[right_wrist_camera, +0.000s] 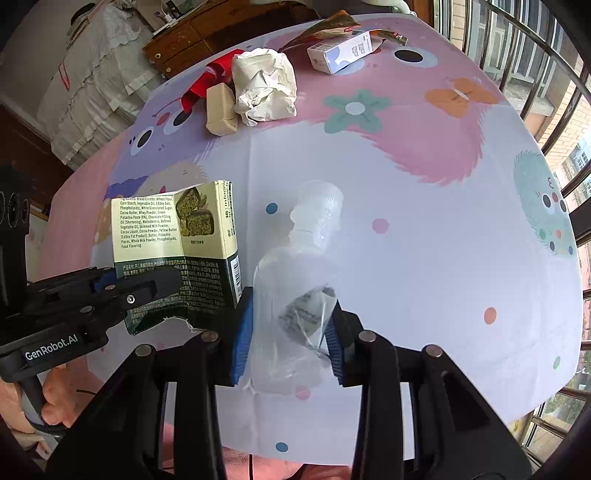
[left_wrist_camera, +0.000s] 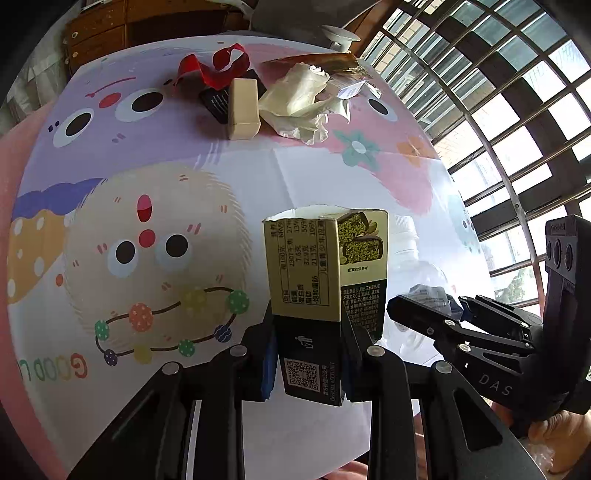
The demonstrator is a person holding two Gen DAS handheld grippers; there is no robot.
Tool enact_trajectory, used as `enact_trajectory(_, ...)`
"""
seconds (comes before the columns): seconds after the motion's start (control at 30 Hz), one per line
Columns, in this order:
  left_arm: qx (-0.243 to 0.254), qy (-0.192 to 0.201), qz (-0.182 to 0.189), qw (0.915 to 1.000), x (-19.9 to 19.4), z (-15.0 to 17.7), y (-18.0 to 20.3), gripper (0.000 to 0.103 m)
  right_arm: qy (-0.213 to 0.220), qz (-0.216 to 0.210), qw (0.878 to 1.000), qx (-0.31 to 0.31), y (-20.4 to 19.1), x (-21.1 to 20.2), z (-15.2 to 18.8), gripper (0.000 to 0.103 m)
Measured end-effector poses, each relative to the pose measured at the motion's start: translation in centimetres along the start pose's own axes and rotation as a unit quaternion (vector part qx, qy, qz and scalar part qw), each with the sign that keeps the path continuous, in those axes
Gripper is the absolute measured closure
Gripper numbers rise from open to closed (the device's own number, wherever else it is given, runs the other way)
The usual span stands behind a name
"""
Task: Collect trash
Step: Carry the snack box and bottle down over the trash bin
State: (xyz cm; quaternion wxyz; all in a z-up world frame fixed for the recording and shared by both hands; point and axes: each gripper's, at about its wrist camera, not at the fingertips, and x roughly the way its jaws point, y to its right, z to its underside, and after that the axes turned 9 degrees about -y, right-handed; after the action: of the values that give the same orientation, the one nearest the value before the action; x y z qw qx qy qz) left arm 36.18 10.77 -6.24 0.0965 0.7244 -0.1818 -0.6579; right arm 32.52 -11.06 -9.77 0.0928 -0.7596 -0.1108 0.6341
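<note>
My left gripper [left_wrist_camera: 308, 363] has its blue-padded jaws clamped on the dark lower end of a cream-and-dark-green cardboard snack box [left_wrist_camera: 325, 273], torn open at the top and held upright above the near part of the table. From the right wrist camera I see the same box [right_wrist_camera: 177, 251] at near left, with the left gripper [right_wrist_camera: 147, 286] gripping it from the side.

My right gripper [right_wrist_camera: 290, 339] is closed around the body of a crumpled clear plastic bottle [right_wrist_camera: 295, 295], whose white cap points away from me; the blue pads press both sides of it. In the left wrist view the bottle [left_wrist_camera: 410, 258] shows just right of the box, partly hidden behind the right gripper [left_wrist_camera: 428, 310].

Both items hang over a tablecloth printed with pastel cartoon faces and flowers [right_wrist_camera: 406, 229]. At its far side lies the rest of the rubbish: a crumpled ball of off-white paper [right_wrist_camera: 264, 86], a small beige rectangular packet [right_wrist_camera: 221, 110] touching the paper's left side, a red wrapper [right_wrist_camera: 201, 83] behind that packet, and further right a white-and-blue carton lying flat [right_wrist_camera: 341, 51] with a brown foil wrapper [right_wrist_camera: 328, 26] behind it. The left wrist view also shows a small black packet [left_wrist_camera: 216, 101] under the beige one.

A hand [right_wrist_camera: 55, 398] holds the left gripper's handle at near left.
</note>
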Motion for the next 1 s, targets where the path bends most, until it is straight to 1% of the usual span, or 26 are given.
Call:
enact_trajectory(0.13,0.023,0.023,-0.007,0.9994,-3.0,2.3,0.9,0.077,0.023,-0.005,1.0,0.01,0.5,-2.0,2.2,0.072)
enact_trajectory(0.3,0.036,0.054,-0.026,0.9976,-6.3,5.7,2.9,0.077,0.045,-0.02,0.999,0.011,1.2,-4.7,5.9,0.072)
enact_trajectory(0.4,0.034,0.074,-0.039,0.9959,-7.9,9.0,4.3,0.077,0.055,-0.028,0.998,0.004,1.8,-6.3,8.6,0.072)
enact_trajectory(0.5,0.02,0.086,-0.036,0.9955,-8.8,12.7,5.9,0.077,0.066,-0.032,0.997,-0.004,2.5,-8.2,11.8,0.072)
enact_trajectory(0.7,0.0,0.097,-0.051,0.994,-8.5,20.6,9.4,0.077,0.077,-0.041,0.996,-0.014,4.6,-11.1,19.4,0.072)
enact_trajectory(0.8,-0.004,0.096,-0.056,0.9938,-7.1,24.3,11.6,0.077,0.075,-0.045,0.996,-0.012,5.8,-11.3,23.1,0.072)
enact_trajectory(0.9,-0.005,0.086,-0.068,0.9939,-5.4,27.4,13.1,0.077,0.067,-0.047,0.997,-0.003,7.1,-10.9,26.4,0.072)
enact_trajectory(1.0,-0.008,0.065,-0.079,0.9947,-3.1,29.6,13.8,0.077,0.053,-0.05,0.997,0.008,8.2,-10.0,29.1,0.072)
